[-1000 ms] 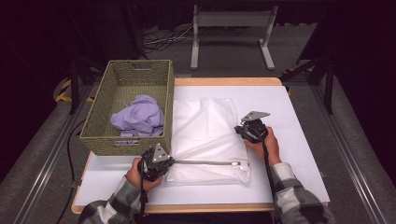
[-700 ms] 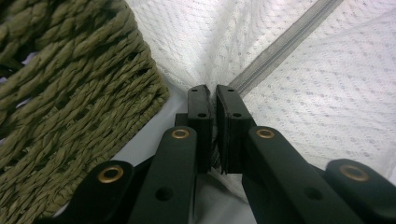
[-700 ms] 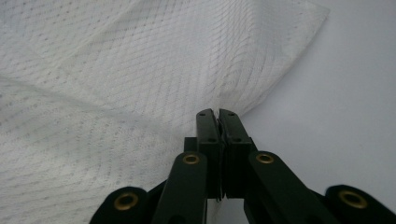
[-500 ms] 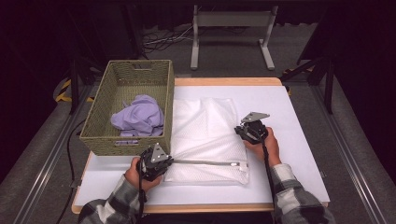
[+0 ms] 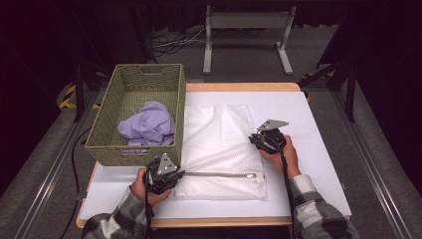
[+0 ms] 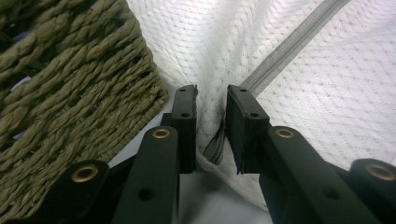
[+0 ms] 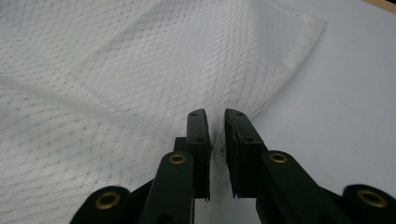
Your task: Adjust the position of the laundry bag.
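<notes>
L gripper (image 5: 175, 174), near edge at abt 7 o'clock of the table (image 5: 318, 149): jaws have just been opening, now slightly spread, with the zipper-end corner of the white mesh laundry bag (image 5: 219, 144) loose in the gap; pads (image 6: 186, 126) look clear of the cloth, so not pinching. The zipper (image 5: 219, 175) runs from there toward 3 o'clock along the bag's near edge. R gripper (image 5: 259, 141), at the bag's 3 o'clock edge: jaws also have just been opening, a narrow gap, mesh fold standing between the pads (image 7: 198, 140), grip seemingly let go.

Bag lies flat mid-table, its 9 o'clock side just beside the woven basket (image 5: 107, 132), which holds a lilac garment (image 5: 147, 123).

Step looks like releasing the bag. To do it well: spread both jaws wider before lifting, go straight up so mesh doesn't snag on the pads, and keep the L one off the basket wall.
</notes>
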